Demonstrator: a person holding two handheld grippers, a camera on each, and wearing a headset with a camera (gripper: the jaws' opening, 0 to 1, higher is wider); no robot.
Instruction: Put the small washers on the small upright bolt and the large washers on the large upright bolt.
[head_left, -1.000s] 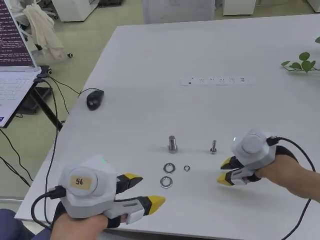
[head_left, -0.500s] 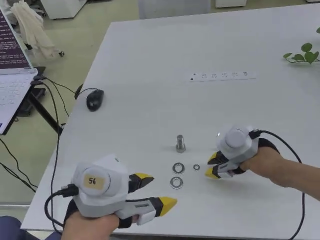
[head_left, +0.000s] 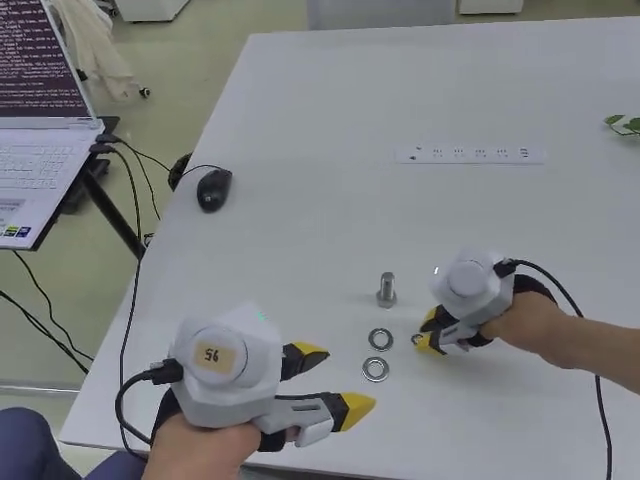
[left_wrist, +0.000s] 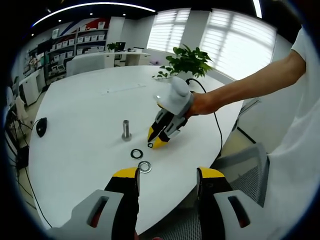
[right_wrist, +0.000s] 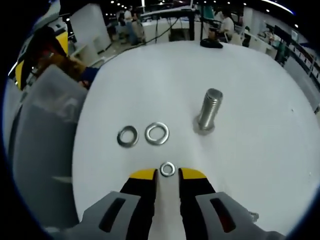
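Hard to pick out from the head view, with the right gripper (head_left: 424, 335) and the hand behind it covering that patch: the small washer (right_wrist: 167, 169). Plainer in the right gripper view: lies flat on the white table (head_left: 300, 120), right at the yellow tips and between them, with jaws parted a little wider than the ring and no clamp on it visible. Cannot tell whether either tip touches it. Just beside it, between the two grippers: two large washers (head_left: 380, 339), flat and close together. Next to them, toward the table's middle: the large bolt (head_left: 387, 290), upright, head down. Near the front edge: the left gripper (head_left: 338, 380), with jaws spread wide and nothing between them. Toward the left edge, a black mouse (head_left: 213, 188); toward the far edge, a white power strip (head_left: 470, 154). Cut off at the right border, a green leaf (head_left: 625, 123). Off the table's left side, an open laptop (head_left: 40, 150), partly out of frame, text too small to read. Behind, in the left gripper view, blurred shelves (left_wrist: 50, 65) and bright blinds (left_wrist: 235, 40).
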